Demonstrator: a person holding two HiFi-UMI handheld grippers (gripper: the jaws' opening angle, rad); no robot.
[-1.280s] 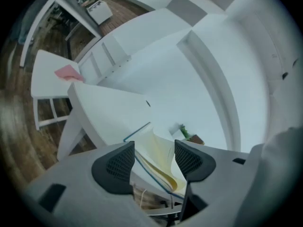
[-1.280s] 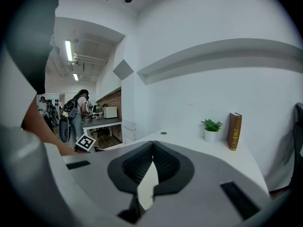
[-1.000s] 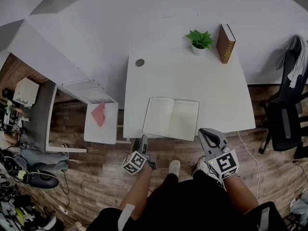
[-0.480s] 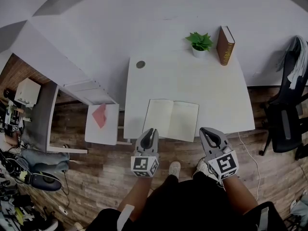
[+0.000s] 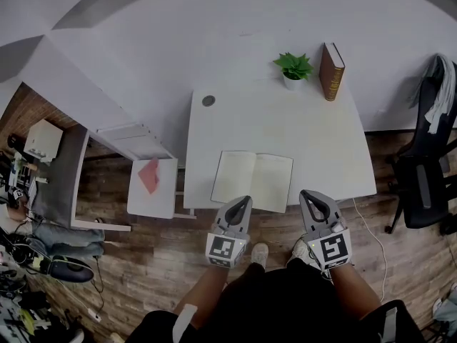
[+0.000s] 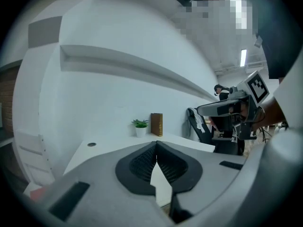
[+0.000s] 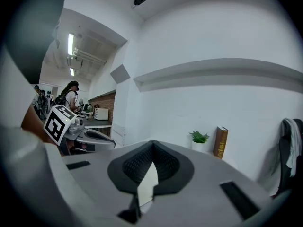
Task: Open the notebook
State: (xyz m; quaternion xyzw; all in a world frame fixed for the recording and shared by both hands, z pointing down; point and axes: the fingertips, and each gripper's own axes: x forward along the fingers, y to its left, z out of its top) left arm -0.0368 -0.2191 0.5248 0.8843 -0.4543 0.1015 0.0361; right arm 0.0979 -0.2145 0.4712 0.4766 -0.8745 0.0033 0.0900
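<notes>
The white surface (image 5: pixel 314 123) is carrying the notebook (image 5: pixel 253 181), which is lying spread open by its near edge. Left tongs (image 5: pixel 243 201) and right tongs (image 5: pixel 312 196) are hovering just beside it, both clenched, empty. Opening seems done; nothing is calling for a grasp.

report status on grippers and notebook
Left gripper shut, empty. Right gripper shut, empty. Notebook lies open on table, both grippers short of it. Nothing in the way.
</notes>
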